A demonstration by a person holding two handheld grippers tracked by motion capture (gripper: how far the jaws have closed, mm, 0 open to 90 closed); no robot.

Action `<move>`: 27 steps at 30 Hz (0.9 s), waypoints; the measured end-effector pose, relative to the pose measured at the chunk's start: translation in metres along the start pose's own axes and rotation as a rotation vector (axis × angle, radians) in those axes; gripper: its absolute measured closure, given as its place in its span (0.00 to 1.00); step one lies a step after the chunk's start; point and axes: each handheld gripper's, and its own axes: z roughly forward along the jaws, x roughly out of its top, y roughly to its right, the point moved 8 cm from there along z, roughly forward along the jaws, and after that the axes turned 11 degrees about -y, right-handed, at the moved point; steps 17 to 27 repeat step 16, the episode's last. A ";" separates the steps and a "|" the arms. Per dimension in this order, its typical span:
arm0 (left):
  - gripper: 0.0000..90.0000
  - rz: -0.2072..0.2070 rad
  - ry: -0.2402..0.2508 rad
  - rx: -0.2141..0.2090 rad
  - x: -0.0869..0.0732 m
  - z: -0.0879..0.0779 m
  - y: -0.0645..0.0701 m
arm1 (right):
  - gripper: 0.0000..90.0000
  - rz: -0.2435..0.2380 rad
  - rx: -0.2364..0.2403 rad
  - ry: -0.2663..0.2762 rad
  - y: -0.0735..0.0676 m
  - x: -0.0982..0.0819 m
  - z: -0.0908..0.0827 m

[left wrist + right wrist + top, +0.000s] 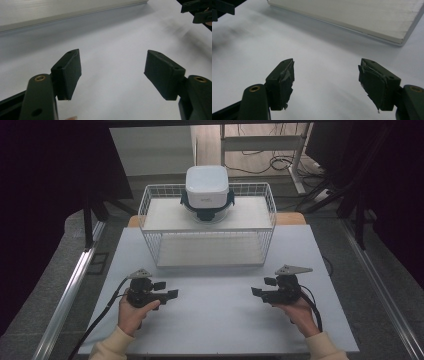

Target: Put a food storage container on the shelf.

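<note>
Left gripper [166,290] sitting released, jaws wide, nothing between, hovering low over white table [215,320]. Right gripper [263,287] facing it, also released and holding nothing. Wire basket [150,200] standing beyond both grippers, well apart. White lidded container [207,184] resting on basket's upper shelf.

A white bench [220,320] stands on grey carpeted floor [45,285]. Dark curtains [45,180] hang on both sides; beyond, cables [272,162] lie beneath a metal-framed desk [265,142].
</note>
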 end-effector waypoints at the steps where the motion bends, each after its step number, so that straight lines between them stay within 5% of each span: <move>1: 0.31 -0.004 0.003 -0.002 0.001 0.000 0.000 | 0.31 -0.002 -0.003 -0.001 0.000 0.000 0.000; 10: 0.26 -0.009 0.019 0.013 0.004 -0.006 -0.004 | 0.29 -0.016 -0.037 0.024 -0.001 0.002 -0.009; 27: 0.23 -0.001 0.015 0.020 0.002 -0.008 -0.003 | 0.25 -0.010 -0.029 0.060 -0.004 0.009 -0.017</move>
